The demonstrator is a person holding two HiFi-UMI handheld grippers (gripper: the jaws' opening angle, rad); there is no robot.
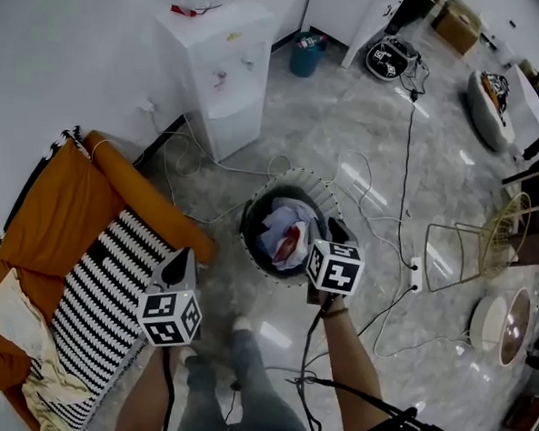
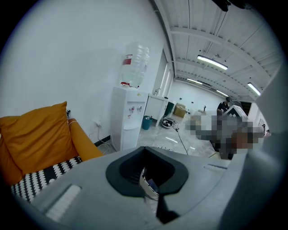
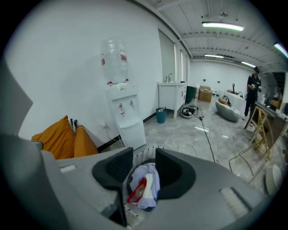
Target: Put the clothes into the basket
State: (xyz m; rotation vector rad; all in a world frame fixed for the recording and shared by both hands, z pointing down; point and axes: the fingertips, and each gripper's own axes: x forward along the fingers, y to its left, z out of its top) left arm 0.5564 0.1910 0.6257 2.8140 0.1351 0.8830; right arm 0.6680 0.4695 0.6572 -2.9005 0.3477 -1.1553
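Note:
A round dark basket (image 1: 251,220) with a white wire rim (image 3: 143,155) stands on the grey floor. Pale blue, white and red clothes (image 1: 286,237) lie inside it. My right gripper (image 1: 335,230) hangs over the basket's right rim, open and holding nothing. In the right gripper view the clothes (image 3: 144,186) show below, between the spread jaws of that gripper (image 3: 143,162). My left gripper (image 1: 177,261) is off to the basket's left, over the sofa's edge. Its jaws (image 2: 146,173) stand together with only a thin slit between them. A cream cloth (image 1: 17,318) lies on the sofa.
An orange sofa (image 1: 61,206) with a black-and-white striped blanket (image 1: 101,291) fills the left. A white water dispenser (image 1: 219,70) stands behind the basket. Cables (image 1: 402,200) trail across the floor, with a wire frame (image 1: 472,250) at right. The person's legs (image 1: 241,381) are below.

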